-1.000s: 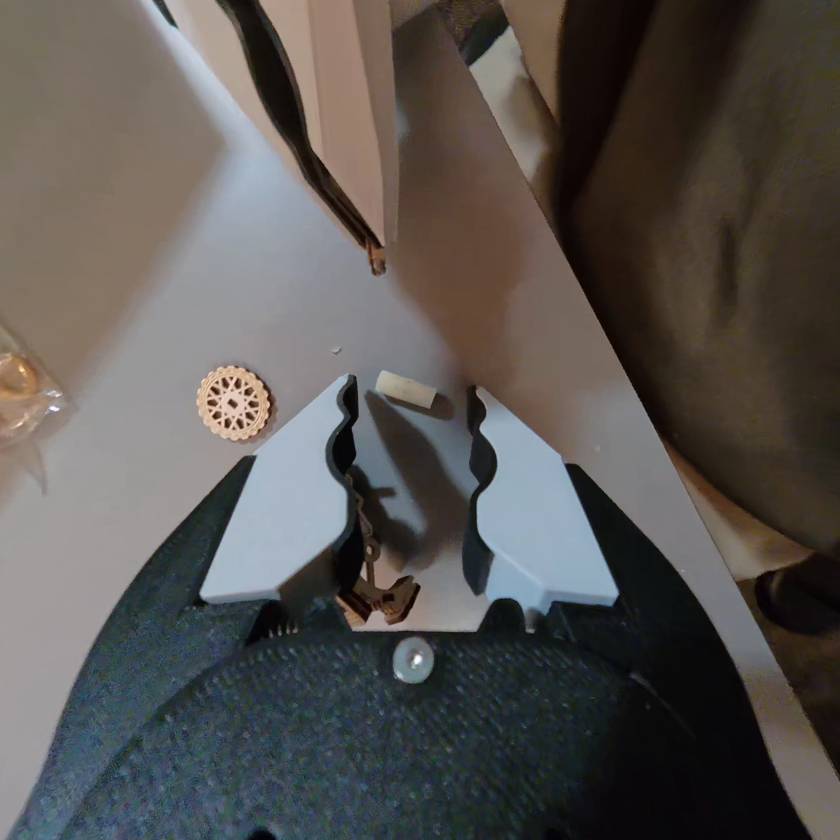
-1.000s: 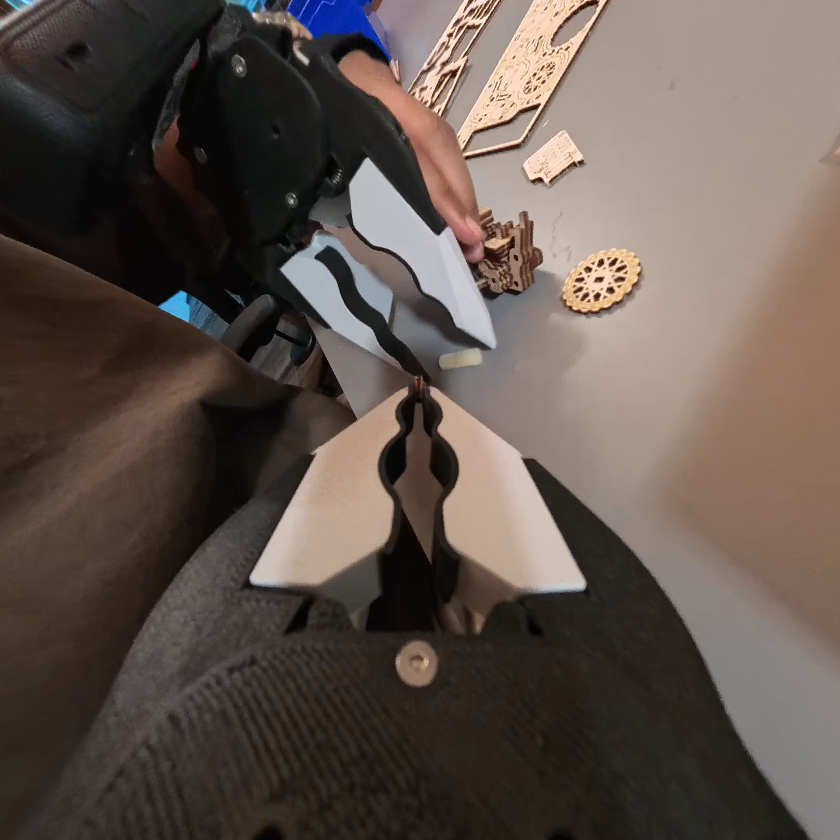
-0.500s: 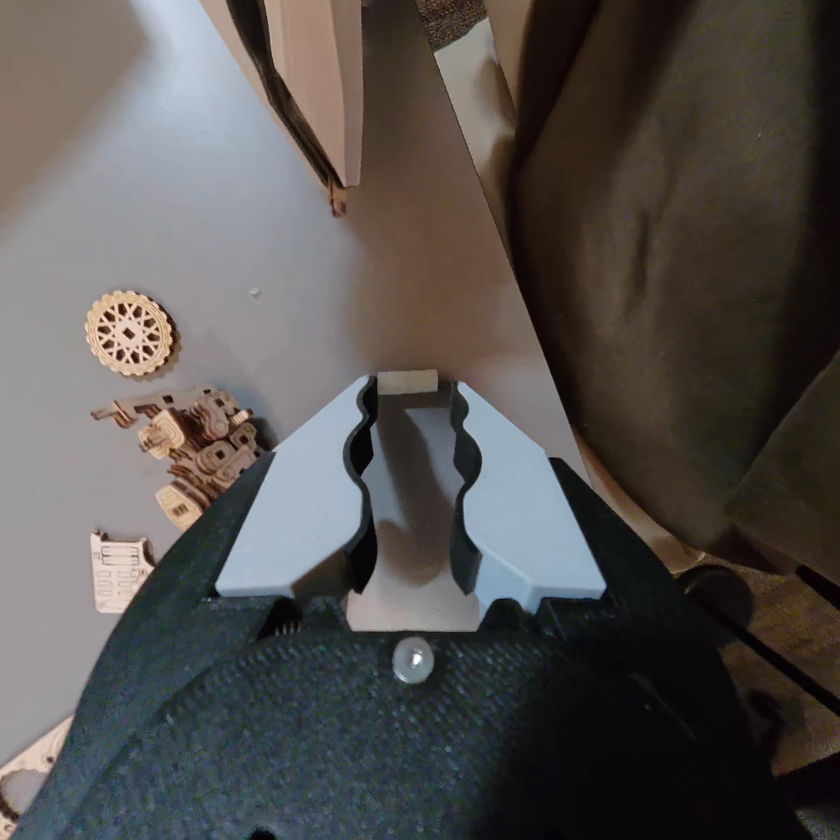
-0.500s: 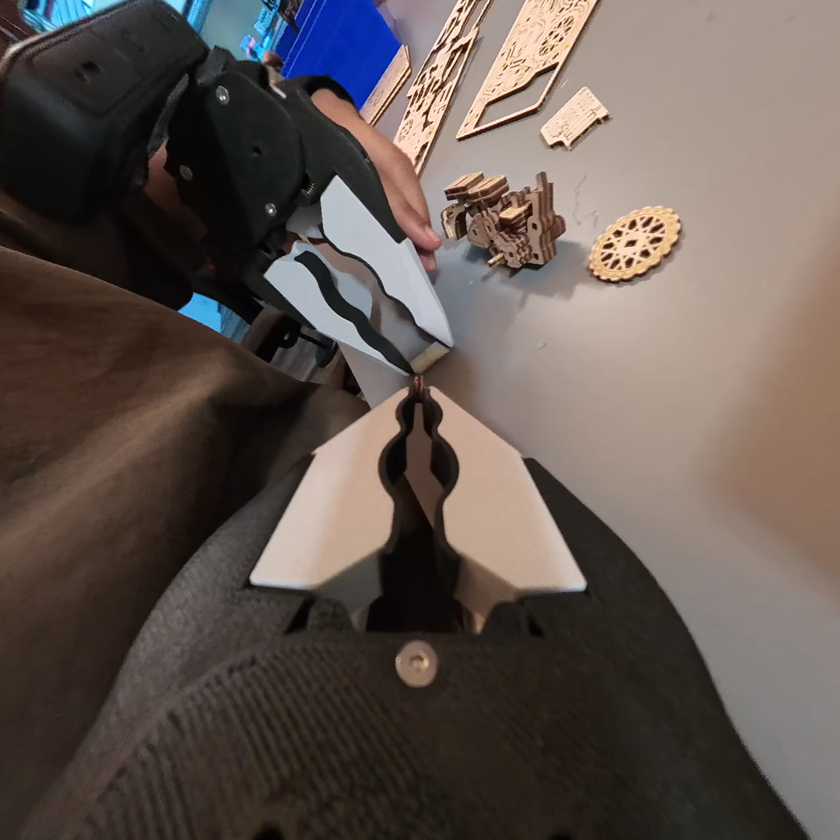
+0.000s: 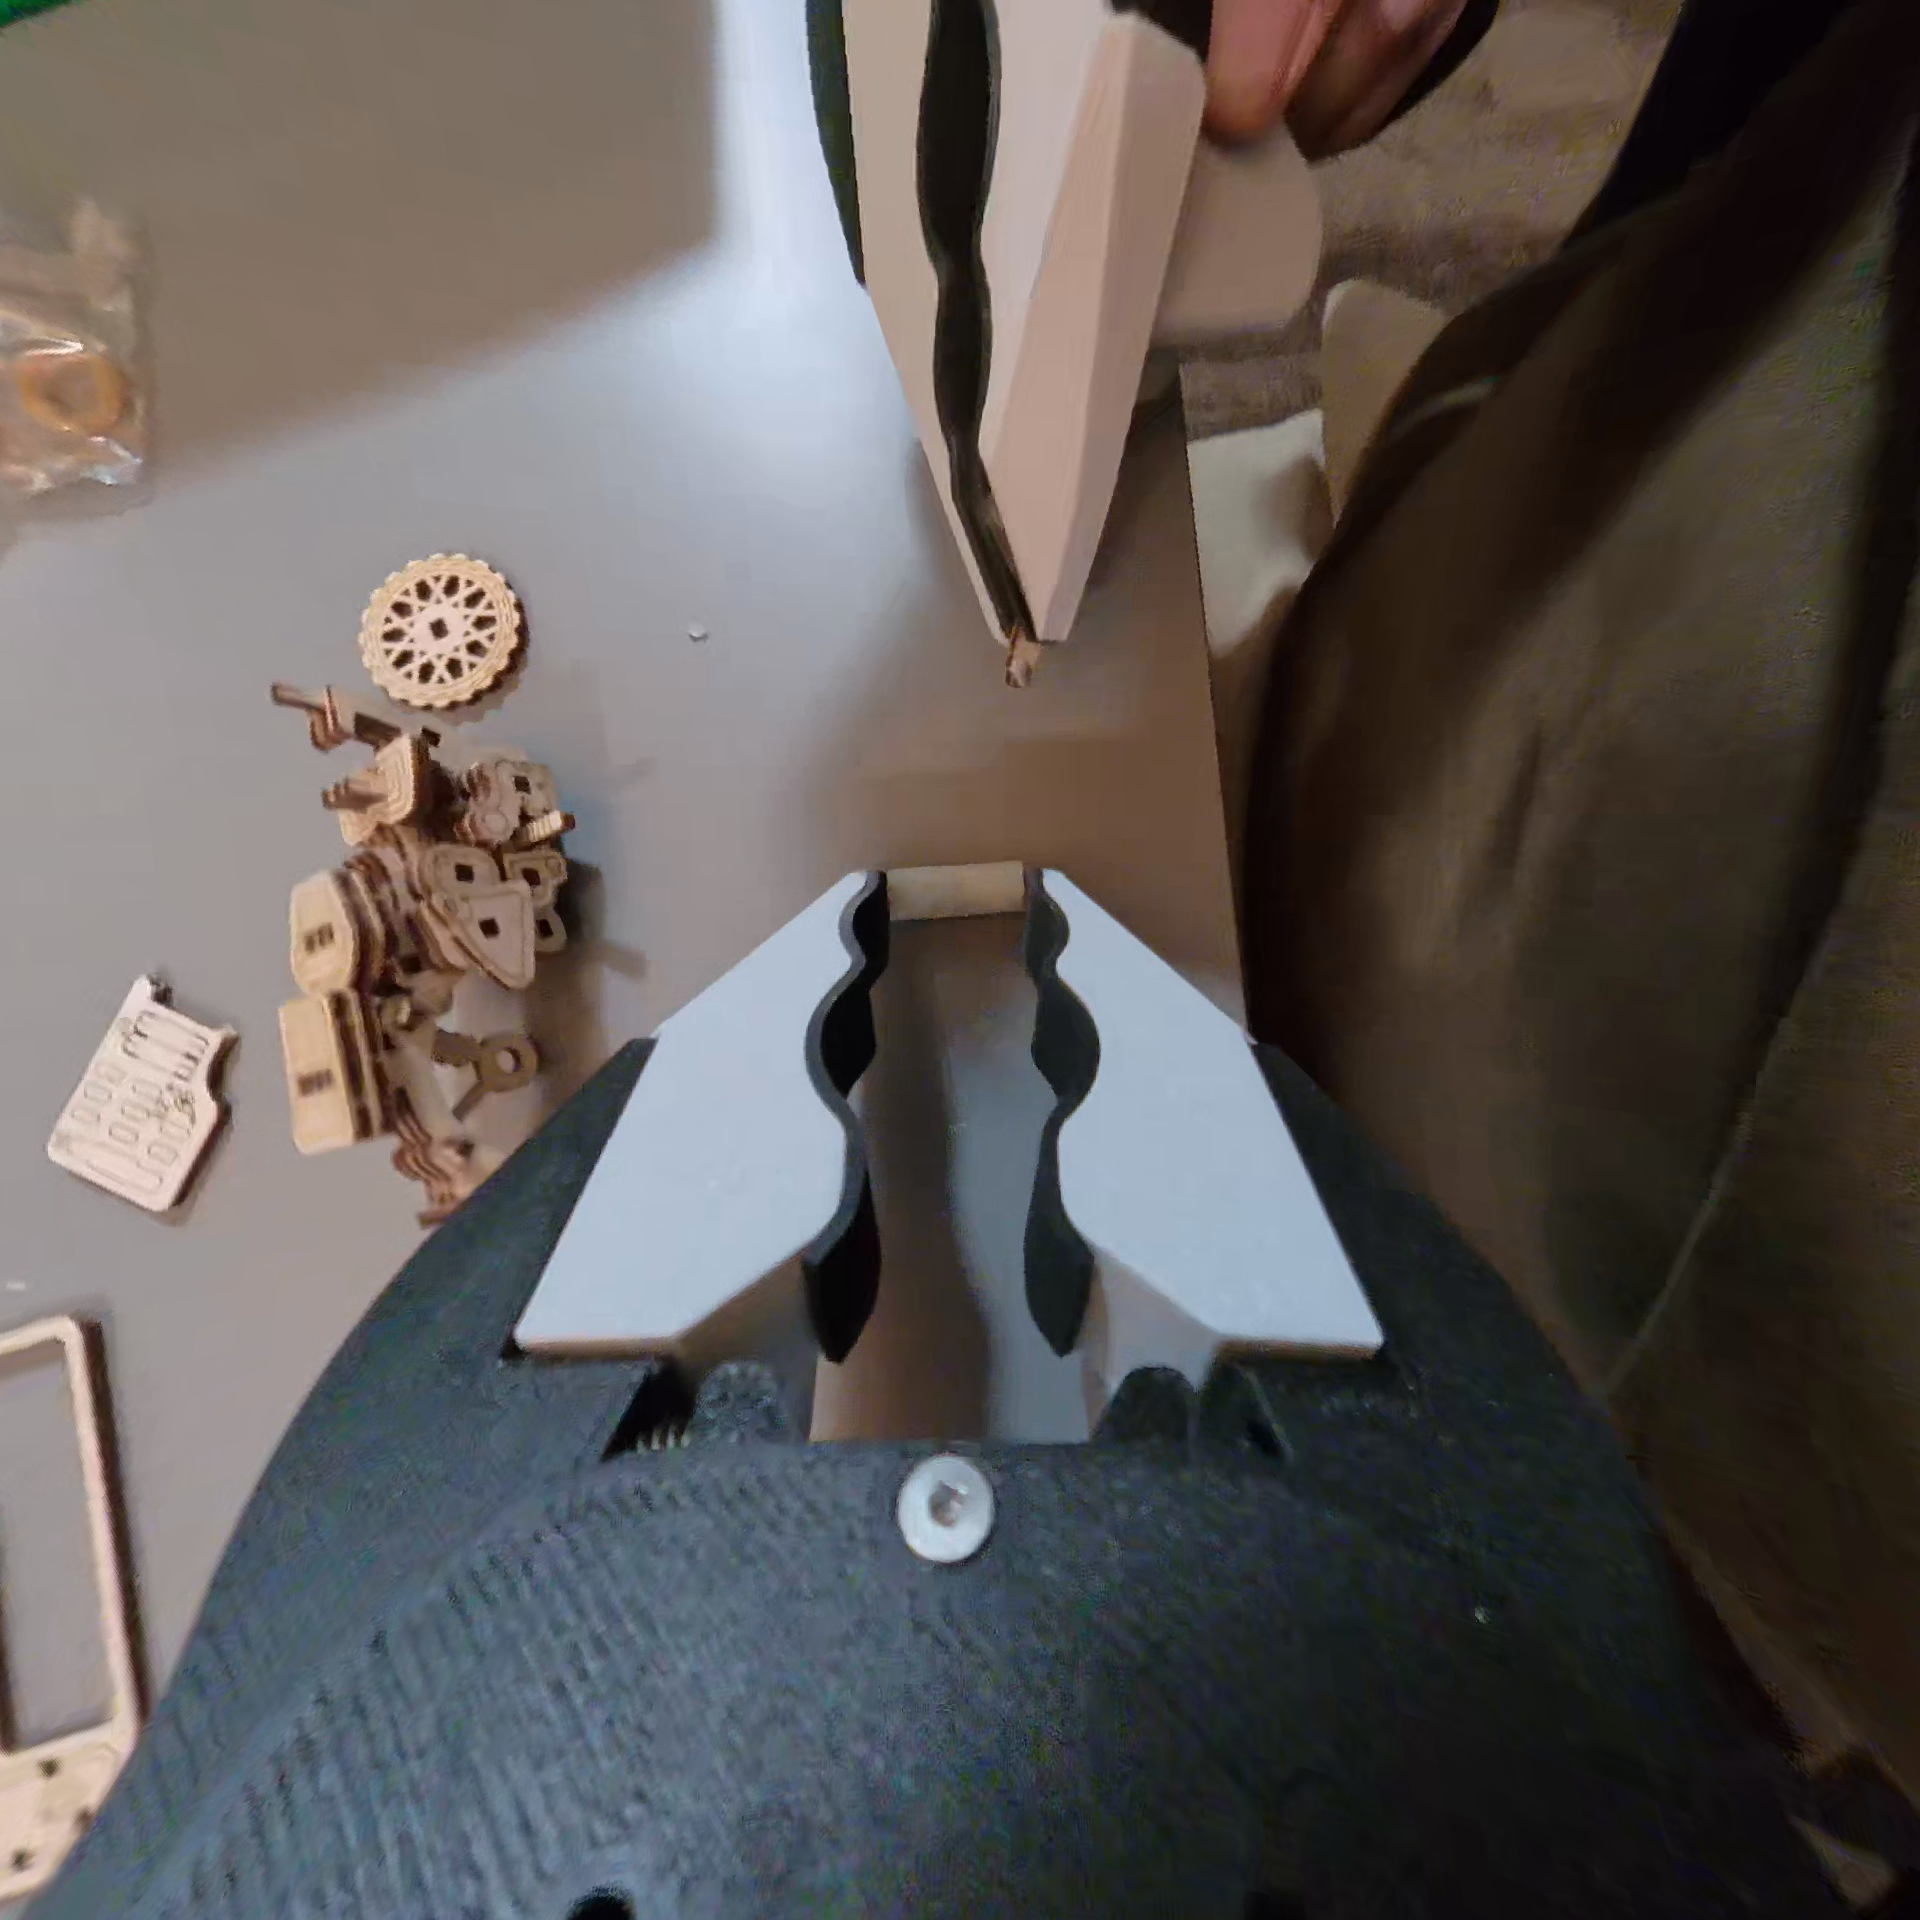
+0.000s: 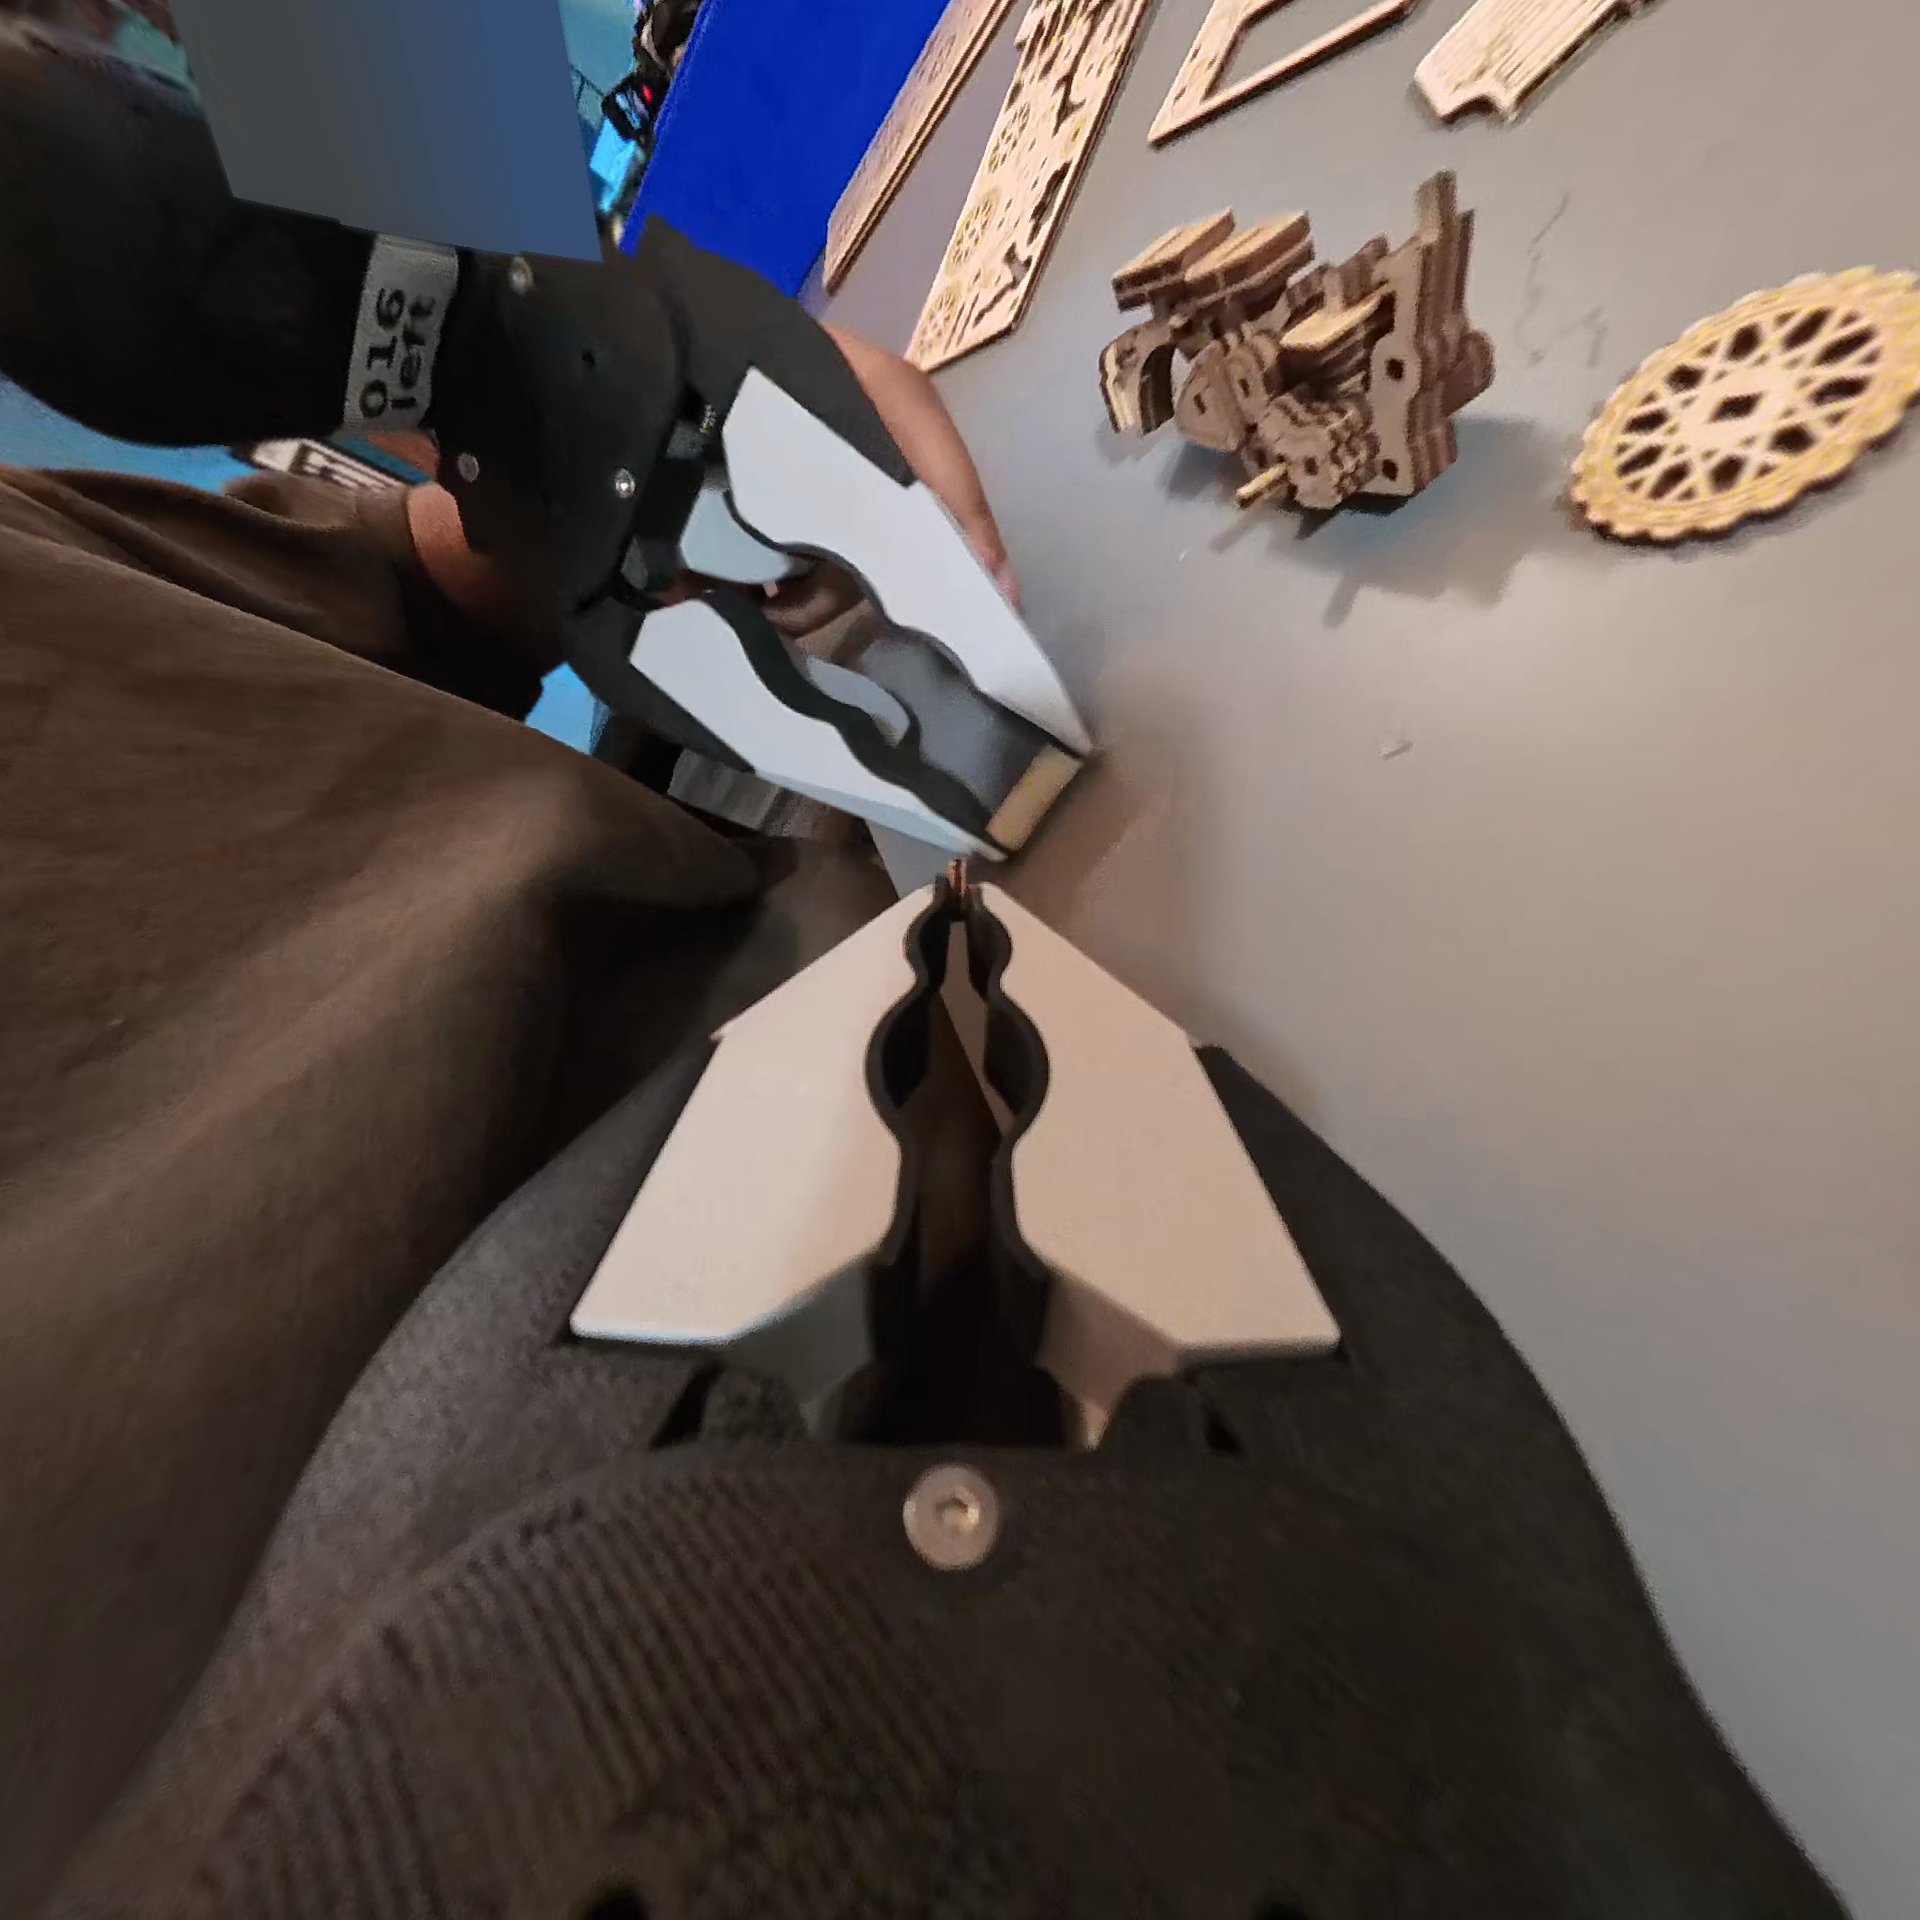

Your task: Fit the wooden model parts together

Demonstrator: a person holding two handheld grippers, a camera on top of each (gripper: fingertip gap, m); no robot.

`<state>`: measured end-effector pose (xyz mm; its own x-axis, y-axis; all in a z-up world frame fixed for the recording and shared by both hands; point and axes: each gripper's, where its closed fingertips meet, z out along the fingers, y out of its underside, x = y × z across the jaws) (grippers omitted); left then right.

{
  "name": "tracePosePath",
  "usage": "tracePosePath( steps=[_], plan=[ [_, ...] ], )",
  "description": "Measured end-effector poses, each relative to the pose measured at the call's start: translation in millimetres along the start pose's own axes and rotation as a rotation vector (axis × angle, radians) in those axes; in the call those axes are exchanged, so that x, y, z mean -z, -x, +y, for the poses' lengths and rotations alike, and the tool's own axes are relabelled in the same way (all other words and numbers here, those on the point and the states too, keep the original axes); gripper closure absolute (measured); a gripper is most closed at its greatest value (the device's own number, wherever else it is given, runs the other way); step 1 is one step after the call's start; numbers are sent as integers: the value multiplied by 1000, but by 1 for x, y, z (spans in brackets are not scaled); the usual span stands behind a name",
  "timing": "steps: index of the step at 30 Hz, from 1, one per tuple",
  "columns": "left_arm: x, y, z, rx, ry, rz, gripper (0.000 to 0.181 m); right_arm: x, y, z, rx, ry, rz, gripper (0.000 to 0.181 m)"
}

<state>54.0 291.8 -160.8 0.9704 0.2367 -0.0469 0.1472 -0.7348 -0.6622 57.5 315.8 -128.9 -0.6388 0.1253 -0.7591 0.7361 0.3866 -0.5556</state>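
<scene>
My left gripper [image 5: 956, 881] is shut on a small pale block [image 5: 954, 896] at the table's near edge; it also shows in the right wrist view [image 6: 1031, 802]. My right gripper [image 6: 958, 902] is shut on a tiny wooden pin [image 6: 956, 883] and hovers just off the left fingertips. In the left wrist view the right gripper [image 5: 1013, 634] points down with the pin [image 5: 1016, 665] sticking out. The part-built wooden model [image 5: 416, 935] lies on the grey table [image 5: 727, 520] to the left, beside a wooden wheel [image 5: 442, 631].
A small flat slotted piece [image 5: 140, 1096] and an emptied part sheet [image 5: 62, 1558] lie left of the model. A plastic bag [image 5: 62, 395] sits far left. More part sheets [image 6: 997, 208] and a blue box [image 6: 748, 135] lie beyond. A brown-clothed person [image 5: 1610, 935] is at the table edge. The tips of one gripper are about 5 cm away from the tips of the other. Between my left fingertips and the wooden wheel [image 5: 442, 631] there is roughly 10 cm. It is also in sight in the right wrist view [image 6: 1710, 418].
The wooden model went from my left gripper onto the table. My left gripper moved to the pale block and closed its fingers on it. The right gripper kept the pin nearby.
</scene>
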Motion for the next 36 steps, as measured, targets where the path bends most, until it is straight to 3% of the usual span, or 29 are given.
tracePosePath(
  steps=[1,7,15,27,36],
  plan=[
    [1,-2,1,12,-29,-19,154,-2,0,1,-10,9,-11,180],
    [6,-10,7,-21,-74,-84,153,-10,6,5,-157,119,-191,180],
    [6,-11,8,-12,-68,-109,152,-31,-3,9,-137,372,-145,180],
    [6,-11,7,-64,-73,-156,151,-36,-2,16,-246,525,-202,180],
    [5,-16,7,-82,-71,-131,151,-36,-1,16,-247,546,-239,180]
  ],
)
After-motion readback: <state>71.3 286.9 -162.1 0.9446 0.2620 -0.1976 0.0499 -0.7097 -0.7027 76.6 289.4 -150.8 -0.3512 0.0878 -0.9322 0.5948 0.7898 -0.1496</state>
